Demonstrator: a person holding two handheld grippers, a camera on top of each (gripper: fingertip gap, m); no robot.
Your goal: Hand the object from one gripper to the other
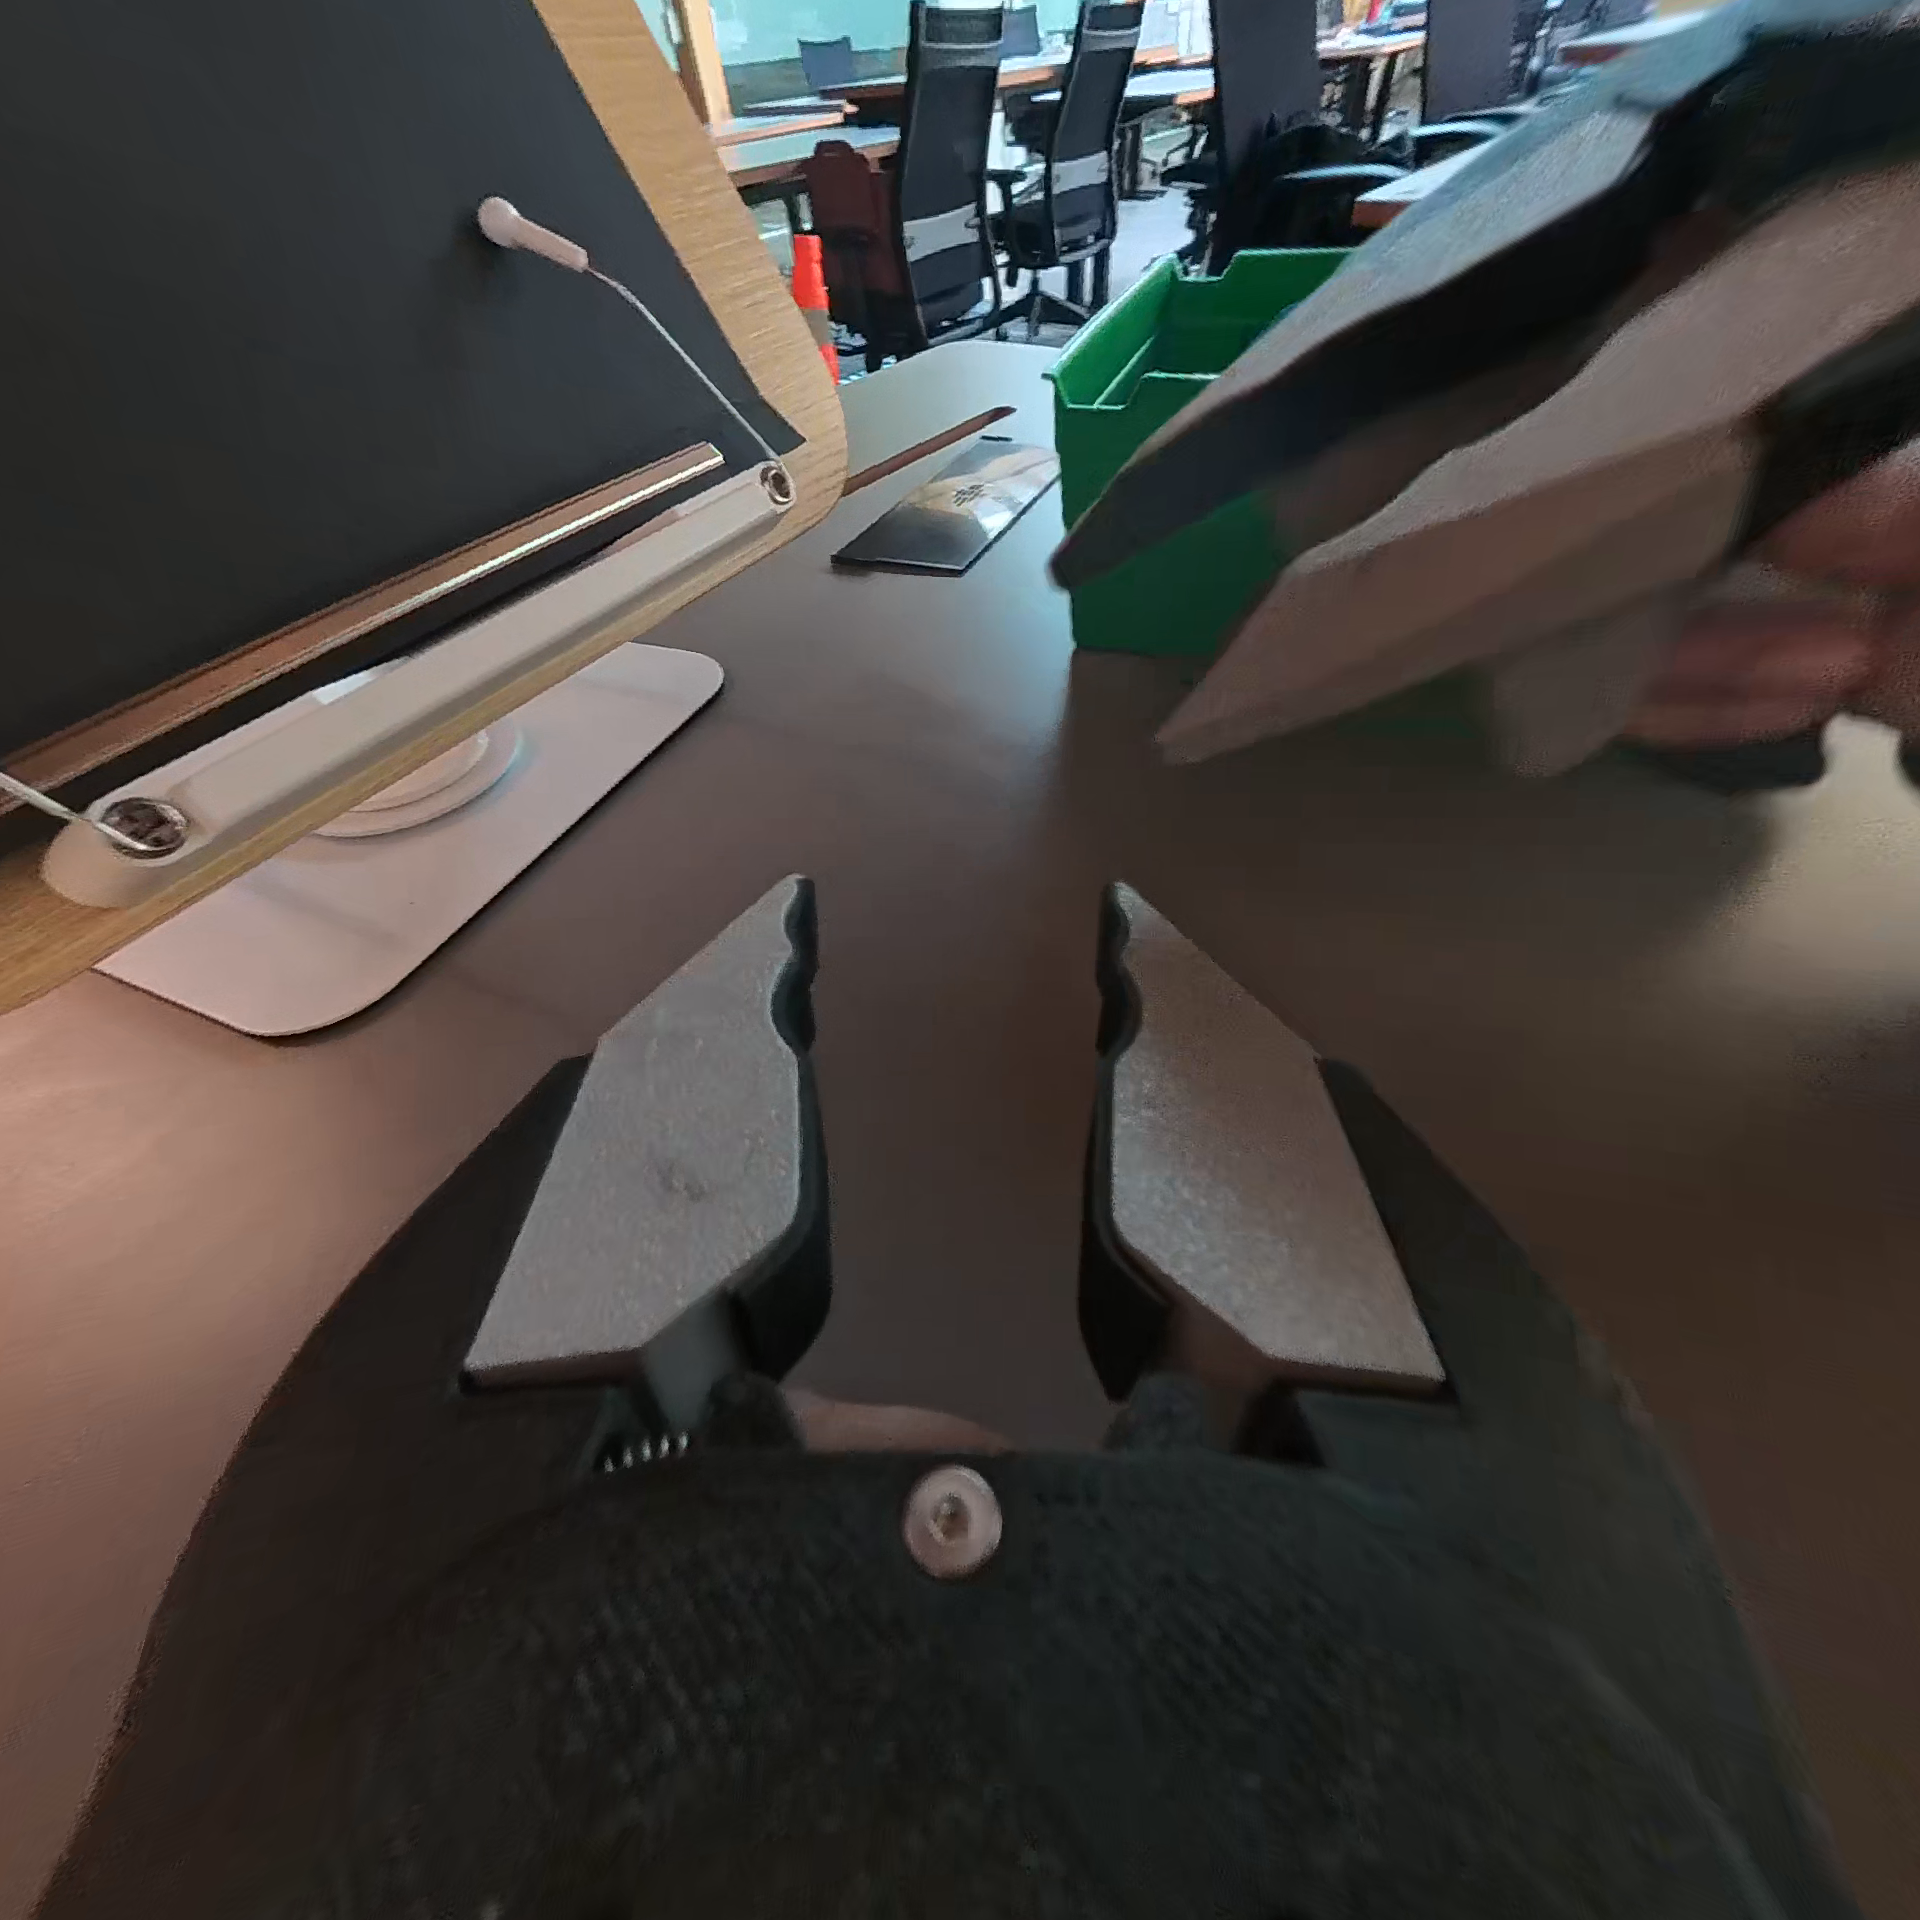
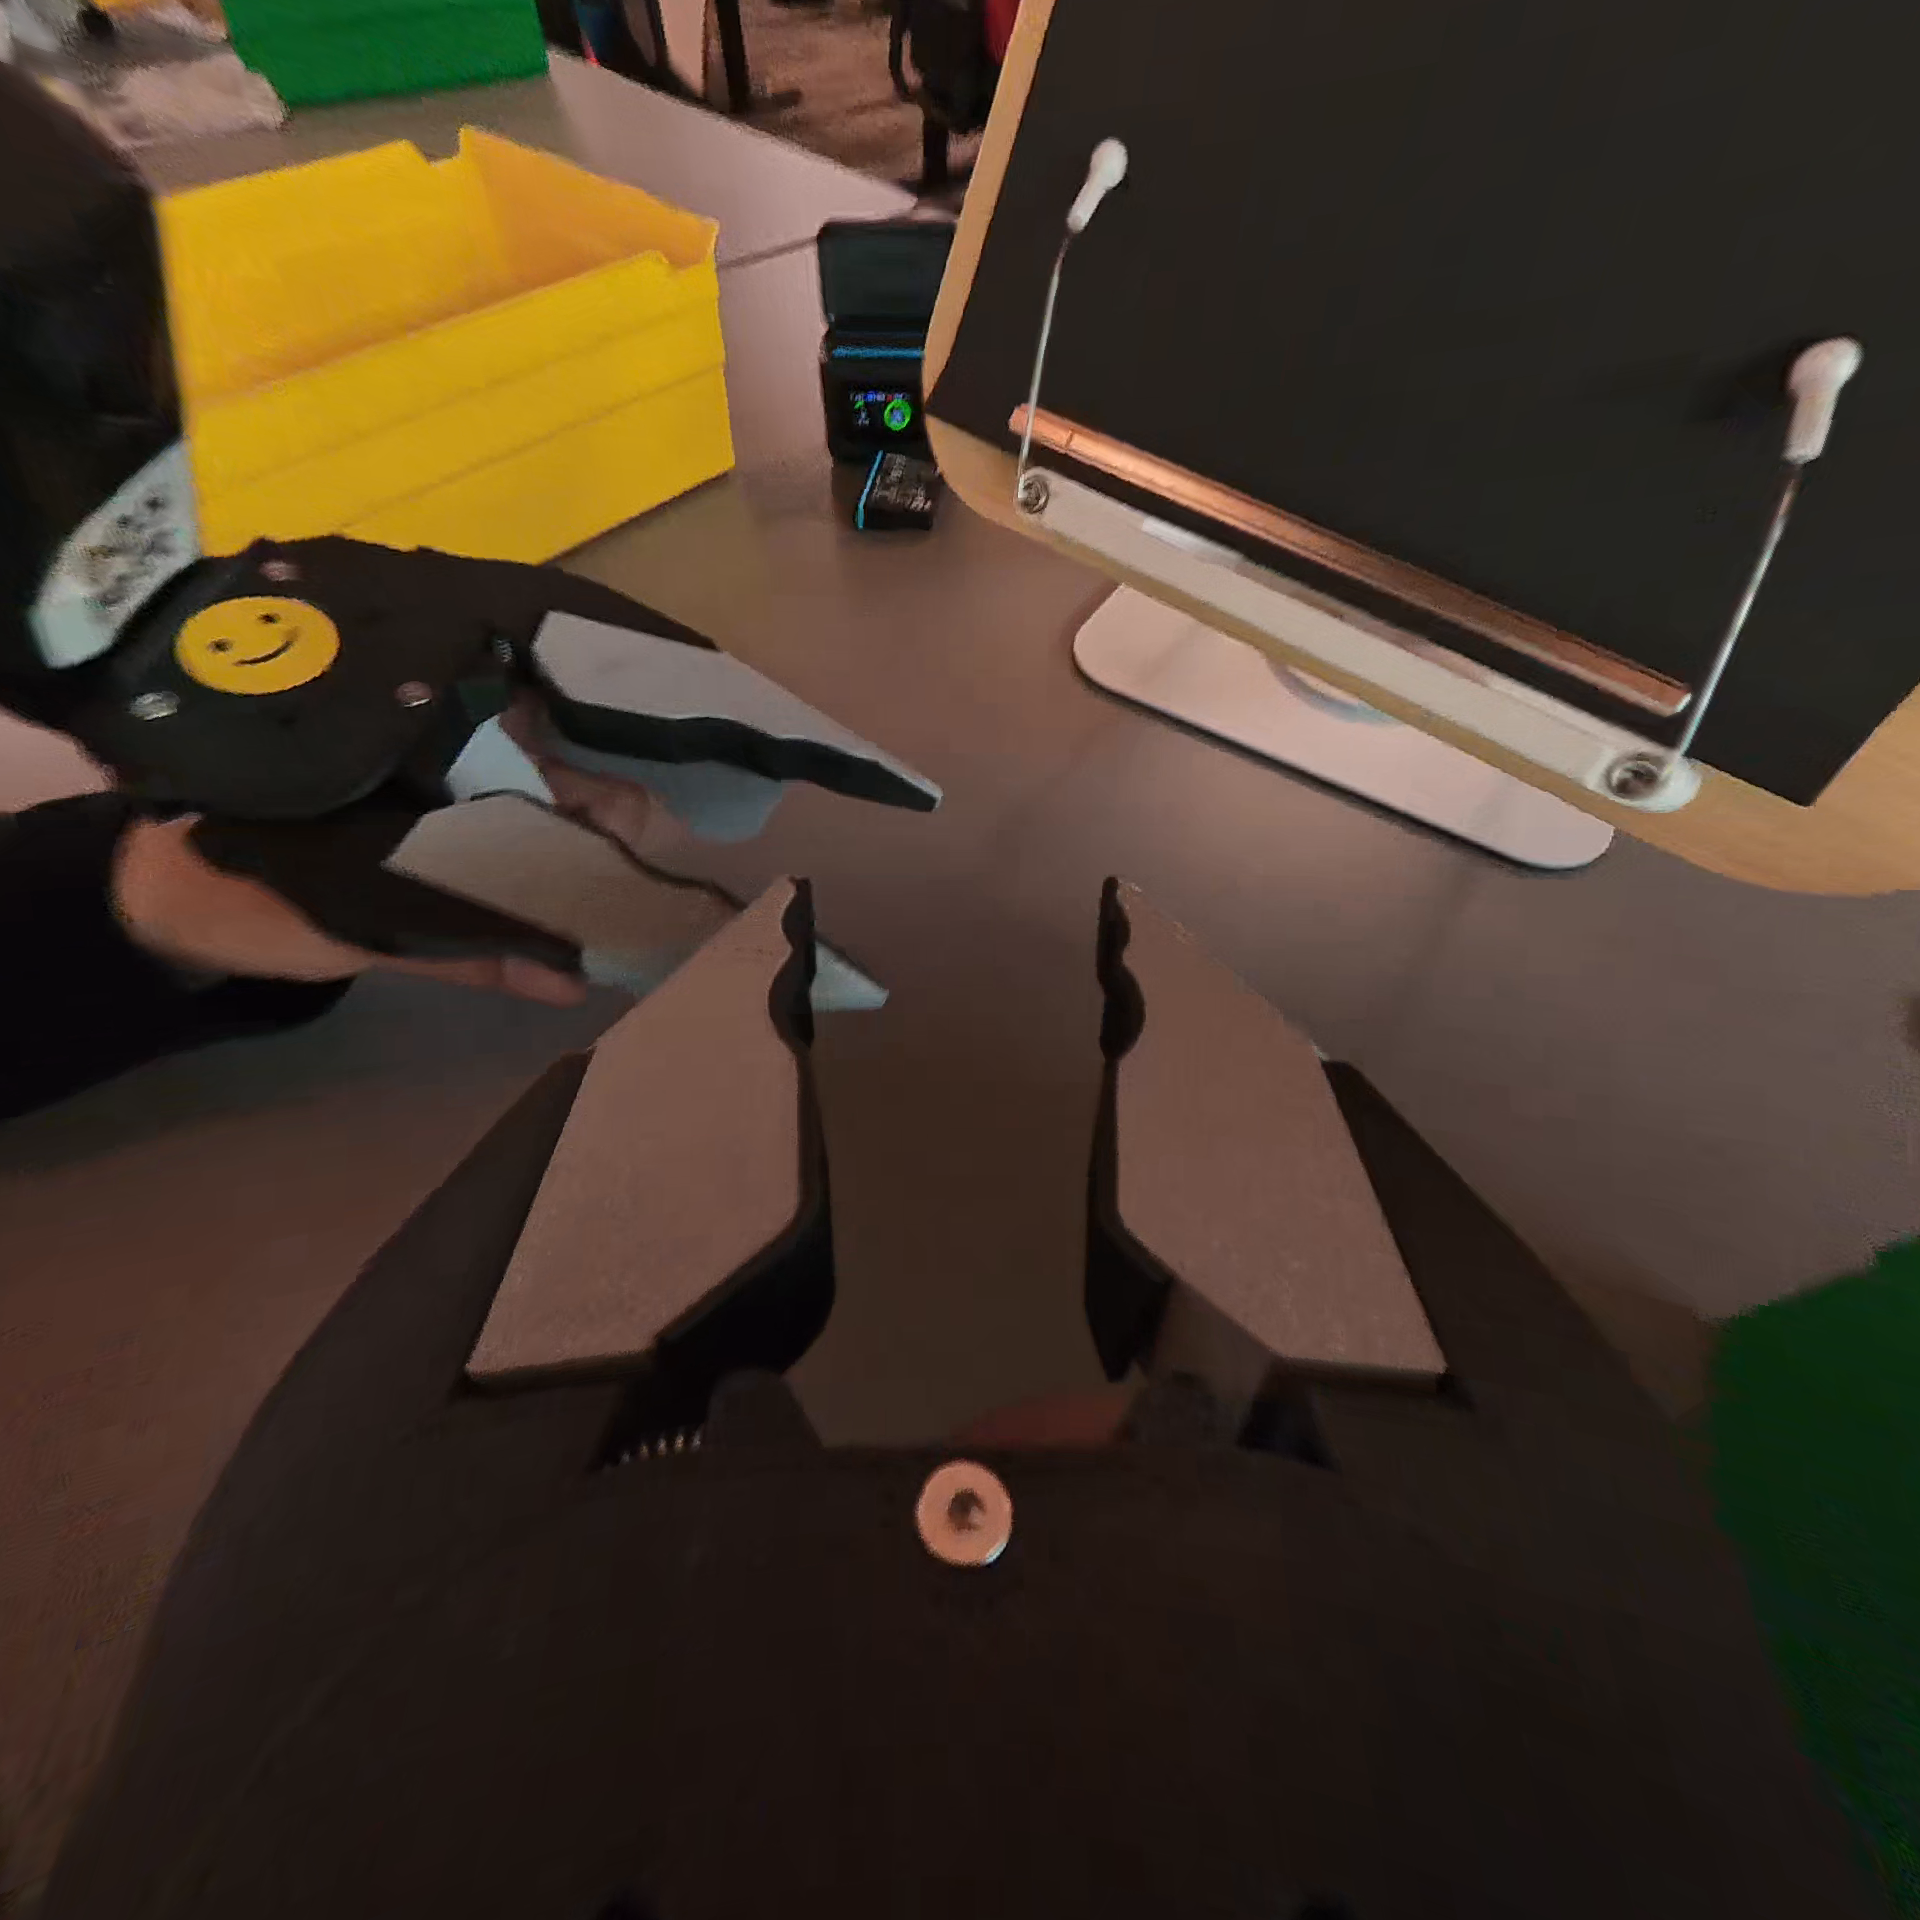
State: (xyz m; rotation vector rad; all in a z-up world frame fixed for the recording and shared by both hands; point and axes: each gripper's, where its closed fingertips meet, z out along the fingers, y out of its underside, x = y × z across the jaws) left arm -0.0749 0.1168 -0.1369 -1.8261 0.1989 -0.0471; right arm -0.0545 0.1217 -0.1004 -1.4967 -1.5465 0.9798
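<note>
My left gripper (image 1: 958, 914) is open and empty, low over the brown table (image 1: 935, 727). My right gripper (image 2: 956, 904) is also open and empty over the same table. Each shows in the other's view. The right gripper (image 1: 1110, 655) comes in blurred from the upper right with its jaws apart. The left gripper (image 2: 904, 896), with a yellow smiley disc (image 2: 255, 644) on its body, comes in from the left with its jaws apart. The two point roughly toward each other, close but apart. No object shows between either pair of jaws.
A tilted black and wood book stand (image 1: 312, 312) on a white base (image 2: 1299, 717) stands close by. A green bin (image 1: 1143, 416), a yellow bin (image 2: 447, 343), a small black device with a lit screen (image 2: 878, 395) and a dark flat card (image 1: 945, 509) lie on the table. Office chairs stand behind.
</note>
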